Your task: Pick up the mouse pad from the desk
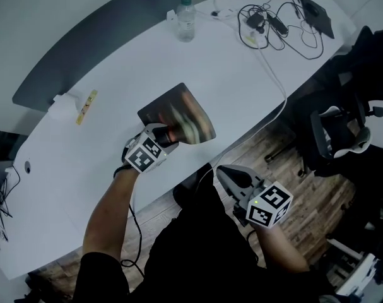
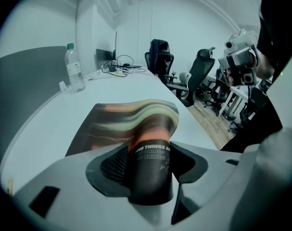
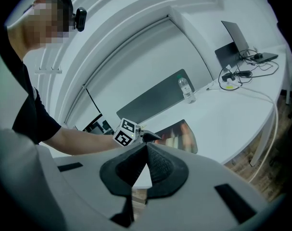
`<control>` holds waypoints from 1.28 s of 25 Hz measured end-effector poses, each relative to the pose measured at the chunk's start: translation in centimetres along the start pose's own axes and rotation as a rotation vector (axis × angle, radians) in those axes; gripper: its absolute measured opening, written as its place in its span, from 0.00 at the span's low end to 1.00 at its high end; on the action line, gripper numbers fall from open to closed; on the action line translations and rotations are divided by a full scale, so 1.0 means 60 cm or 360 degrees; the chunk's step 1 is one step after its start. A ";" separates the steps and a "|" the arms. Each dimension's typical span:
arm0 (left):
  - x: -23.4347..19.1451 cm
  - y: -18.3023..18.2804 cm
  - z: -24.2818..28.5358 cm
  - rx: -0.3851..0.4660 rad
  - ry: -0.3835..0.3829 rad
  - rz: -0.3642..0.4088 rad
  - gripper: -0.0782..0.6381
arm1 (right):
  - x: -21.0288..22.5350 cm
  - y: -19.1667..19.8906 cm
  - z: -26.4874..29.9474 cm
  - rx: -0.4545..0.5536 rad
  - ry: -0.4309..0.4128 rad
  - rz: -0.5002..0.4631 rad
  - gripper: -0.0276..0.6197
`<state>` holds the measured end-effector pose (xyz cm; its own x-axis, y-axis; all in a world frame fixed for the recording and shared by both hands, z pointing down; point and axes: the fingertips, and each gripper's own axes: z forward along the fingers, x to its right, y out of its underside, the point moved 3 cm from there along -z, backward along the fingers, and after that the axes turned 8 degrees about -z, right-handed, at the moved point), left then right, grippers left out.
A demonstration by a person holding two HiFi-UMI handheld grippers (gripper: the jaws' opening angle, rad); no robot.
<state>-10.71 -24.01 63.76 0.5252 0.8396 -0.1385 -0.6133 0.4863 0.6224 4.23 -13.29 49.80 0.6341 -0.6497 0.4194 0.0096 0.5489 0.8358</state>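
The mouse pad point(image 1: 182, 112) lies near the front edge of the desk point(image 1: 115, 68). Its near edge is curled up and pinched between the jaws of the left gripper point(image 1: 169, 134). It looks thin, light and floppy, so it will likely droop when lifted; that edge seems the place to hold. The right gripper point(image 1: 228, 177) hangs off the desk, jaws pressed together on nothing.

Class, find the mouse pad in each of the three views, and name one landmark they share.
Head view: mouse pad mid-frame, near edge in the left gripper.
Left gripper view: centre, pinched between the jaws.
Right gripper view: centre, just above the jaws.
Shared: water bottle.
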 end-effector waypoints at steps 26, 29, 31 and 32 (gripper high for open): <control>0.054 -0.050 -0.311 0.0697 -0.0388 -0.0264 0.22 | -0.161 -0.139 -0.024 0.0146 0.0055 -0.0347 0.03; 0.067 -0.050 -0.343 0.0754 -0.0425 -0.0258 0.21 | -0.173 -0.141 -0.031 0.0142 0.0059 -0.0373 0.03; 0.078 -0.050 -0.362 0.0793 -0.0452 -0.0269 0.20 | -0.178 -0.143 -0.038 0.0148 0.0060 -0.0384 0.03; 0.083 -0.049 -0.371 0.0812 -0.0466 -0.0278 0.20 | -0.180 -0.146 -0.040 0.0155 0.0059 -0.0389 0.03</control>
<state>-19.40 -15.87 44.07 0.7773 0.6212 -0.0994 -0.1817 0.3731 0.9098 -0.84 -9.81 37.06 0.6500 -0.7360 0.1892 0.0927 0.3239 0.9415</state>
